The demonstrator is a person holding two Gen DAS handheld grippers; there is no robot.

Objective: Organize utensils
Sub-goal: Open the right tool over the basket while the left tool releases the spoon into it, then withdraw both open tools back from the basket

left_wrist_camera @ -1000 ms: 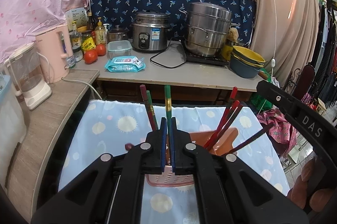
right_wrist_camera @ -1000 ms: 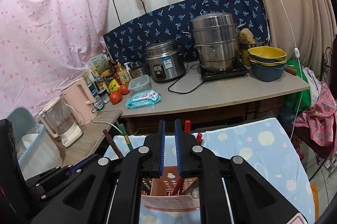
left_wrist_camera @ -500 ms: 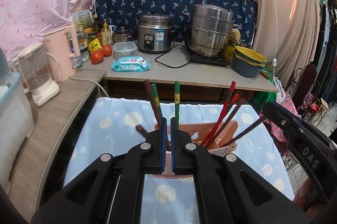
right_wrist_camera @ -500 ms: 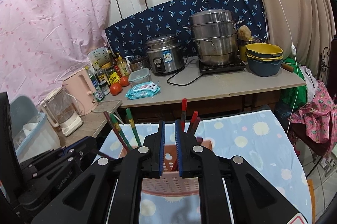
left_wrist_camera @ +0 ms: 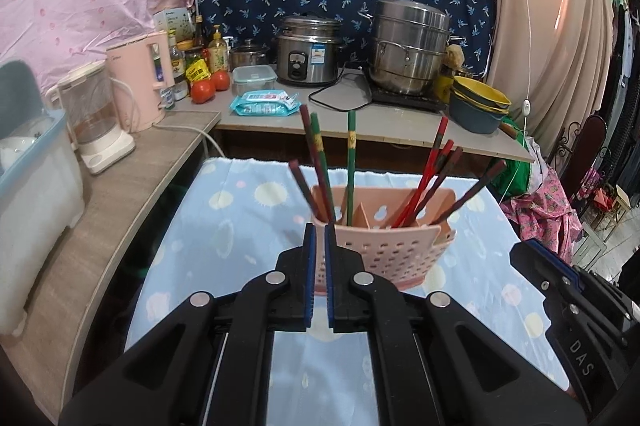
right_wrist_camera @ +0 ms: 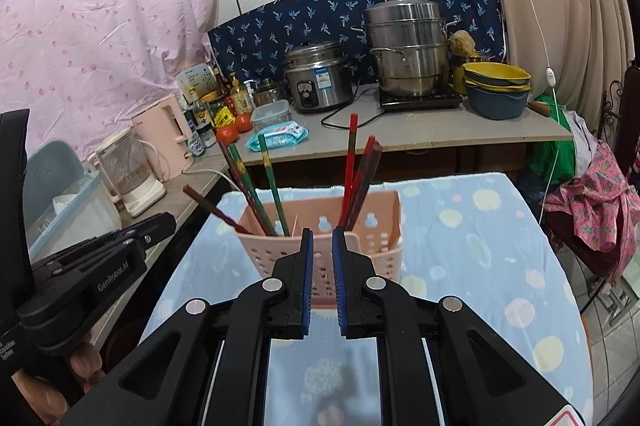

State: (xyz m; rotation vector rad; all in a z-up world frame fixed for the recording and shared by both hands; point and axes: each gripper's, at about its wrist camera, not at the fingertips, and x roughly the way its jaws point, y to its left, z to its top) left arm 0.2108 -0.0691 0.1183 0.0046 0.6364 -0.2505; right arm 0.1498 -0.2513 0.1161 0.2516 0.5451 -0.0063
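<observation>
Left gripper (left_wrist_camera: 319, 226): its jaws are closed to a thin slit with nothing between them; it hangs over the near part of the table, just before the basket.
Right gripper (right_wrist_camera: 320, 231): its jaws are also nearly together and hold nothing; it points at the near wall of the basket.
Table (left_wrist_camera: 224, 234): covered by a light blue cloth with pale dots.
Basket (left_wrist_camera: 384, 250): a pink perforated holder with an inner divider, standing upright about the middle of the table.
Chopsticks, left compartment (left_wrist_camera: 351, 154): green and dark red ones, leaning toward the left.
Chopsticks, right compartment (left_wrist_camera: 434, 162): red and dark ones, leaning toward the right.
Counter (left_wrist_camera: 360, 118): beyond the far edge of the table.
Rice cooker (left_wrist_camera: 310, 54): at the back of the counter.
Steel steamer pot (left_wrist_camera: 408, 46): right of the cooker.
Stacked bowls (left_wrist_camera: 478, 102): at the counter's right end.
Pink kettle (left_wrist_camera: 140, 78): on the left.
</observation>
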